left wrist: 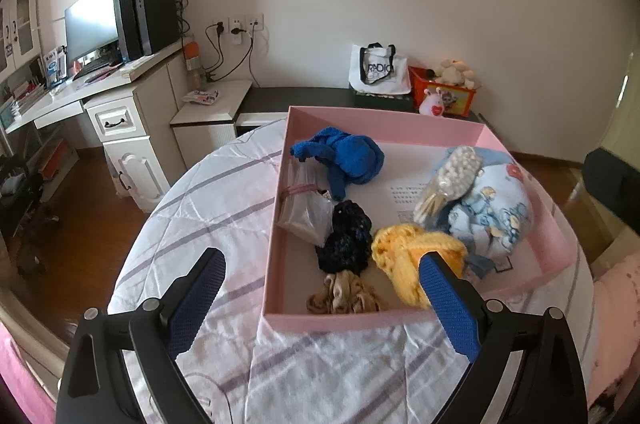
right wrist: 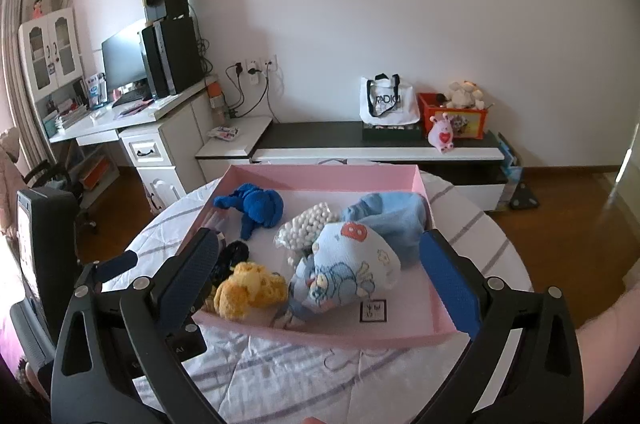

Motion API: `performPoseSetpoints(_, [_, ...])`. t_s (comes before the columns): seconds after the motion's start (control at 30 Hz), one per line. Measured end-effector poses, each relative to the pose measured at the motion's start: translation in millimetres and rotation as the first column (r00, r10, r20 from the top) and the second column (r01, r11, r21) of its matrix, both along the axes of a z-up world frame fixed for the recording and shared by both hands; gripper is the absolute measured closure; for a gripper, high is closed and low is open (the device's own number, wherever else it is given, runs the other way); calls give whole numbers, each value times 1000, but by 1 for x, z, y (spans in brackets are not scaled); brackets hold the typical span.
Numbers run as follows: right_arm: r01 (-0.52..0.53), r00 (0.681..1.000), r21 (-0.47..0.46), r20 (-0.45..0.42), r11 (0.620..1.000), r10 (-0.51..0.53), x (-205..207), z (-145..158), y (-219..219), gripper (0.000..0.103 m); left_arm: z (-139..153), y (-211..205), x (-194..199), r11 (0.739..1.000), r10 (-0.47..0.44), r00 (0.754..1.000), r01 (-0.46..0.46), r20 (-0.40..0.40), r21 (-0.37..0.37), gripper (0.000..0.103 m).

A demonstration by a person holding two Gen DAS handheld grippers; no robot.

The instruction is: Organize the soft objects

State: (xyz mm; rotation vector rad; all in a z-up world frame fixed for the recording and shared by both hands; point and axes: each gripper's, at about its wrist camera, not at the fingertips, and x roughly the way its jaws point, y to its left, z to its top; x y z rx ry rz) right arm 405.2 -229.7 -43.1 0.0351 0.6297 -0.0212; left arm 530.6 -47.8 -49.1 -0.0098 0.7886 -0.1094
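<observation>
Jaws of both the left gripper [left wrist: 322,278] and right gripper [right wrist: 318,266] stand wide open, holding nothing, above a pink box [left wrist: 280,183] on the tabletop [left wrist: 192,207]. Blue toy [left wrist: 344,159], yellow knit [left wrist: 404,260], scrunchies and printed cloth [right wrist: 344,272] already lie inside; sorting looks nearly finished.
</observation>
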Motion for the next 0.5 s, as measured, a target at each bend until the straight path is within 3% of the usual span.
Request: performPoseSetpoints(0.5, [45, 997, -32, -58, 999, -46, -62, -3, -2, 0, 36, 2, -82, 1000, 21, 999, -22, 46, 16, 6])
